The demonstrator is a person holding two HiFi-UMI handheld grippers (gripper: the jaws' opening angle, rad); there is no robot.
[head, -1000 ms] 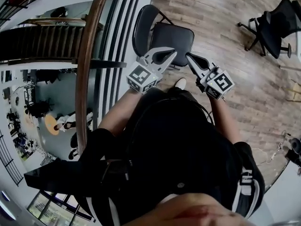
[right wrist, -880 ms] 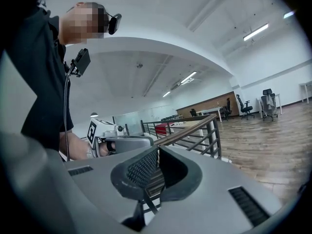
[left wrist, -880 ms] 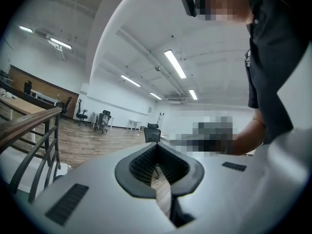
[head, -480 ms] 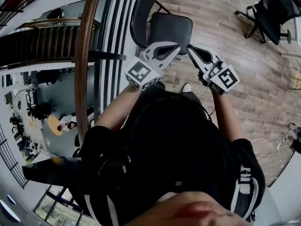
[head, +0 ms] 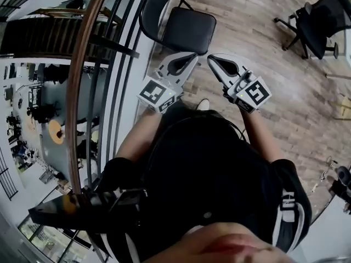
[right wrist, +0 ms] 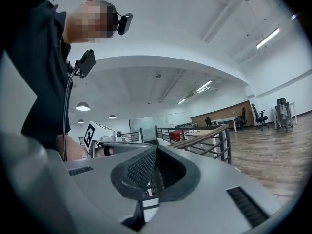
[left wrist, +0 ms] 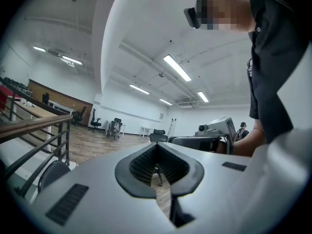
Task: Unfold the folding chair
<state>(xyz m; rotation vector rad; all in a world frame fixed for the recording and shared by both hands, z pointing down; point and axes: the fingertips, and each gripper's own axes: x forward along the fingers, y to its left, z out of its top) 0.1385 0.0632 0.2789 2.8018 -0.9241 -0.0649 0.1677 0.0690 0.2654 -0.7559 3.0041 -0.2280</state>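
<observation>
The black folding chair [head: 188,29] stands unfolded on the wooden floor at the top of the head view, its seat flat and its rounded backrest [head: 152,5] toward the railing. My left gripper [head: 192,56] and right gripper [head: 210,59] are held side by side just below the seat's front edge, apart from it. Both are shut with nothing between the pads. In the left gripper view the left gripper [left wrist: 157,147] points level across the room, and a dark rounded chair back [left wrist: 52,173] shows low on the left. In its own view the right gripper [right wrist: 156,149] is likewise shut and bare.
A railing with a wooden handrail [head: 82,92] and dark bars runs down the left, right beside the chair, with a lower storey beyond it. A black office chair [head: 315,29] stands at the upper right. The person's shoe [head: 203,104] shows below the grippers.
Both grippers have drawn back from the chair's seat, whose front edge they overlapped before; a gap now lies between them. Chair and railing have shifted up and left in the view.
</observation>
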